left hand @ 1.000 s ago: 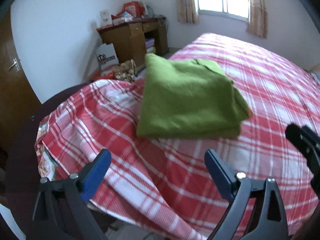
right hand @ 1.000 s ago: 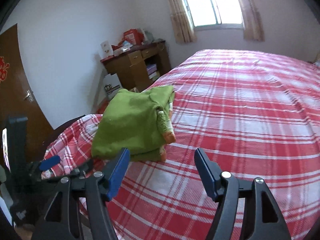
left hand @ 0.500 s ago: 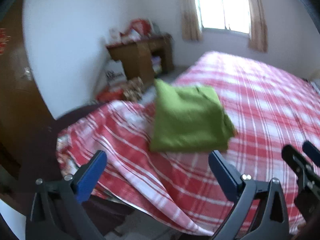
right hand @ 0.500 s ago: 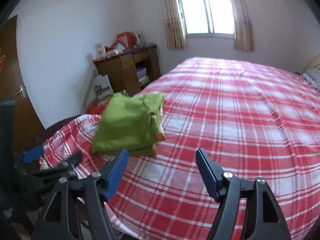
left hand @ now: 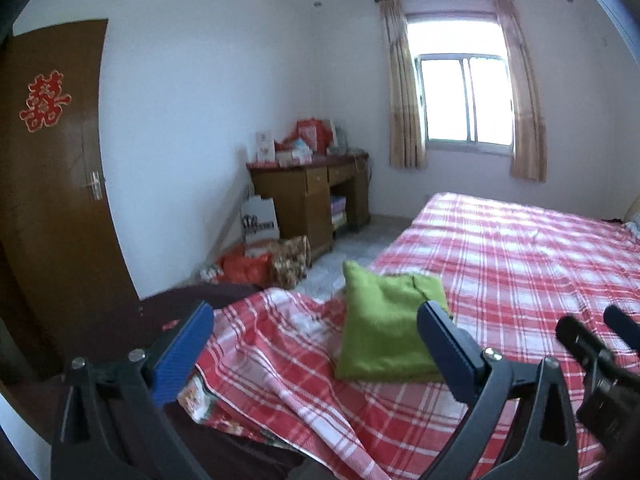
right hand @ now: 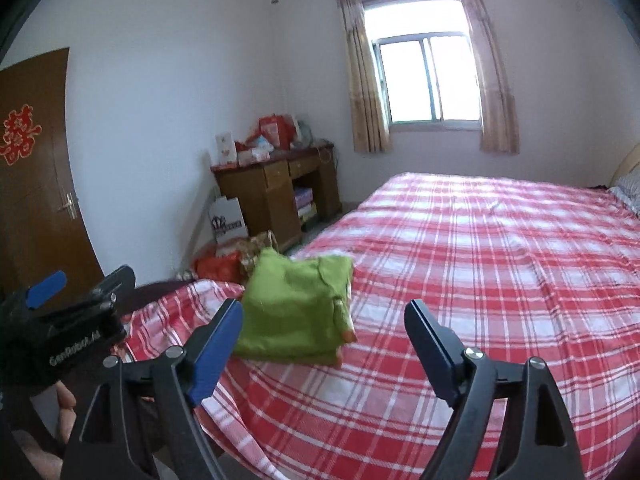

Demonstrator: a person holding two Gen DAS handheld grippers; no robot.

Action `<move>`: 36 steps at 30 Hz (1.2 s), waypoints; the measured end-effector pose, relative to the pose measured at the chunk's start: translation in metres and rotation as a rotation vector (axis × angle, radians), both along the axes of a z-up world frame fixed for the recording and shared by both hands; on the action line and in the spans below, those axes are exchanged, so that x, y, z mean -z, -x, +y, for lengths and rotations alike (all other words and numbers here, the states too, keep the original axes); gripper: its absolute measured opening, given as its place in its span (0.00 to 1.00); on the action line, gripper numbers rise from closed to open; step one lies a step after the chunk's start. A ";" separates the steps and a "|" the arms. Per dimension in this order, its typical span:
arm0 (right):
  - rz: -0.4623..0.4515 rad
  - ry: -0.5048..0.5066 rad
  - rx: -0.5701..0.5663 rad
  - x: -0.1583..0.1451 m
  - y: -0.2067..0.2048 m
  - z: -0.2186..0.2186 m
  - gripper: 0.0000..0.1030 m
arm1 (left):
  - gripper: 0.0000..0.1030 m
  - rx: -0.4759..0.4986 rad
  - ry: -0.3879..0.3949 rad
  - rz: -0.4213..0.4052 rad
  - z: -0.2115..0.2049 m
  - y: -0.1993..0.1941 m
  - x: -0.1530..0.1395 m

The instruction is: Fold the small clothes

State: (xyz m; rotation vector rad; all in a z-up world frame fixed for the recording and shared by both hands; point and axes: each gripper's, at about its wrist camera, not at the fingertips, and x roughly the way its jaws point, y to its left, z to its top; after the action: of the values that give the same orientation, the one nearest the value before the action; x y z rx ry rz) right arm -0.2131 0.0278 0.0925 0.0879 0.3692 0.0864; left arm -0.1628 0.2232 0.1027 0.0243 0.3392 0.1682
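A green garment point(left hand: 384, 328) lies folded in a flat bundle near the corner of the bed with the red plaid sheet point(left hand: 520, 264). It also shows in the right wrist view point(right hand: 296, 308), with orange trim at its right edge. My left gripper point(left hand: 316, 344) is open and empty, held back from and above the bed, apart from the garment. My right gripper point(right hand: 324, 344) is open and empty too, also back from the garment. The left gripper's body point(right hand: 72, 320) shows at the left of the right wrist view.
A wooden desk point(left hand: 308, 200) piled with boxes stands against the far wall. Bags point(left hand: 260, 264) sit on the floor beside it. A brown door point(left hand: 52, 184) is at the left, a curtained window point(left hand: 464, 100) beyond the bed. The sheet point(right hand: 500, 264) hangs over the bed's near edge.
Both grippers have pulled back and tilted up from the bed; the folded green garment now looks smaller and farther away. It has stayed in place.
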 end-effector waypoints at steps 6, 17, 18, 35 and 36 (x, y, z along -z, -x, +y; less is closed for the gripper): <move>-0.112 -0.002 0.003 -0.039 0.005 0.009 0.86 | 1.00 -0.018 -0.037 -0.069 -0.001 0.011 -0.012; -0.166 0.001 0.013 -0.033 0.019 0.024 0.88 | 1.00 -0.012 -0.064 -0.109 -0.005 0.019 -0.015; -0.162 0.000 0.016 -0.033 0.019 0.023 0.88 | 1.00 -0.009 -0.065 -0.107 -0.005 0.019 -0.014; -0.139 -0.044 0.060 -0.021 0.016 0.008 0.88 | 1.00 -0.008 -0.079 -0.065 -0.011 0.012 -0.008; -0.140 -0.045 0.062 -0.022 0.017 0.009 0.88 | 1.00 -0.008 -0.079 -0.061 -0.011 0.012 -0.008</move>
State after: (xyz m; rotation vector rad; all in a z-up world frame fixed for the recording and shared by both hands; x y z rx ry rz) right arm -0.2303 0.0363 0.1146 0.1364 0.2242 0.0395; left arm -0.1744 0.2121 0.1108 0.0958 0.2713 0.1900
